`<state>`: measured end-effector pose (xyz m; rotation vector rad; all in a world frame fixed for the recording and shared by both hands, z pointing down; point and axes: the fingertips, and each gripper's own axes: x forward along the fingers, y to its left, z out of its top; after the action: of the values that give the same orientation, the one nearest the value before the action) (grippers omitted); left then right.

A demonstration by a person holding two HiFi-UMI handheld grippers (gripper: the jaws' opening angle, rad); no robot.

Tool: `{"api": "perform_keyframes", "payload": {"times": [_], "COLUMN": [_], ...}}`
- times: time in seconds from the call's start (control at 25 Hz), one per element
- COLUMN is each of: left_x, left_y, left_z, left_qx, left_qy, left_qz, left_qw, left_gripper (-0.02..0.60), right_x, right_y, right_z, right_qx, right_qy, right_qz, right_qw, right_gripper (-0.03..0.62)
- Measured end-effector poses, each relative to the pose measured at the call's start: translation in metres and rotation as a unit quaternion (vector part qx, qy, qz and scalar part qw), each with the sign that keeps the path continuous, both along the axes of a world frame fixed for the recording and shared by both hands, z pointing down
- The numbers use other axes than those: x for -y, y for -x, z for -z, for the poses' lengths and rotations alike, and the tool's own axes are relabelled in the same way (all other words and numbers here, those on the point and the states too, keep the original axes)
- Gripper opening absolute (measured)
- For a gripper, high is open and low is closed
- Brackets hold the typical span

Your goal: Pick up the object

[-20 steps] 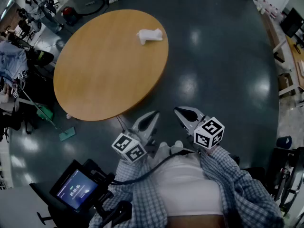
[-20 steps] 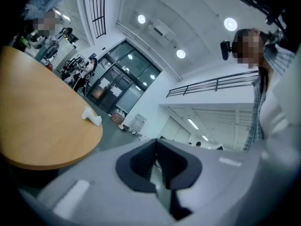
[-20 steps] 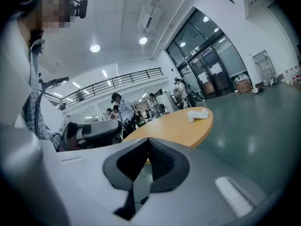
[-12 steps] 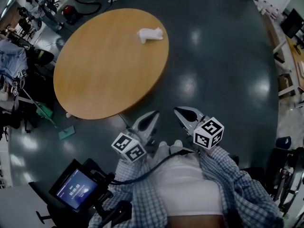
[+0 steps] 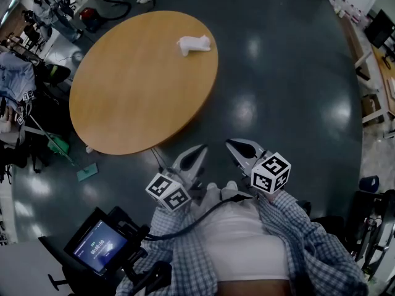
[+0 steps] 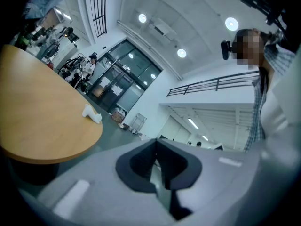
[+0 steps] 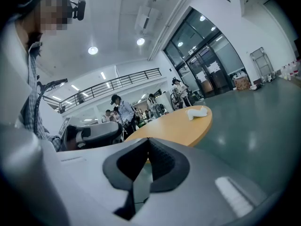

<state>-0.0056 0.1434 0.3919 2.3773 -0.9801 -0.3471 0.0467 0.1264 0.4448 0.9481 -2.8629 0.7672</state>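
Note:
A small white crumpled object [image 5: 194, 44] lies near the far edge of a round wooden table [image 5: 136, 97]. Both grippers hang over the dark floor, close to the person's body and well short of the table. My left gripper [image 5: 199, 150] is shut with nothing in it, as is my right gripper [image 5: 234, 145]. In the left gripper view the jaws meet at the tips [image 6: 156, 144], with the white object [image 6: 91, 115] far off on the table [image 6: 37, 117]. The right gripper view shows closed jaws [image 7: 147, 144] and the white object [image 7: 196, 112] on the distant table [image 7: 174, 126].
A device with a lit screen [image 5: 99, 246] is at my lower left. A green mop [image 5: 65, 156] lies by the table's left side, beyond it cluttered equipment [image 5: 24, 73]. Desks [image 5: 378, 66] line the right. Several people [image 7: 123, 113] stand beyond the table.

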Motion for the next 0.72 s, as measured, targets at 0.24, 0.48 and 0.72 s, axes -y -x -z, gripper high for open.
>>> {"api": "perform_keyframes", "payload": {"times": [0.24, 0.48, 0.72], "left_x": [-0.002, -0.008, -0.012], "left_y": [-0.016, -0.019, -0.028], "left_z": [-0.001, 0.007, 0.004], "left_qx": [0.013, 0.019, 0.009], "left_qy": [0.003, -0.009, -0.012], "left_qz": [0.005, 0.024, 0.038], "left_qw": [0.9999, 0.9995, 0.9992], "left_gripper": [-0.002, -0.002, -0.002], "right_x": [-0.002, -0.007, -0.008], "right_y": [-0.017, -0.031, -0.047], "right_z": [-0.004, -0.003, -0.005], "right_qx": [0.007, 0.007, 0.007], "right_qy": [0.008, 0.006, 0.007], "right_qz": [-0.001, 0.003, 0.0], "right_qw": [1.0, 1.0, 1.0], "right_gripper": [0.003, 0.003, 0.003]}}
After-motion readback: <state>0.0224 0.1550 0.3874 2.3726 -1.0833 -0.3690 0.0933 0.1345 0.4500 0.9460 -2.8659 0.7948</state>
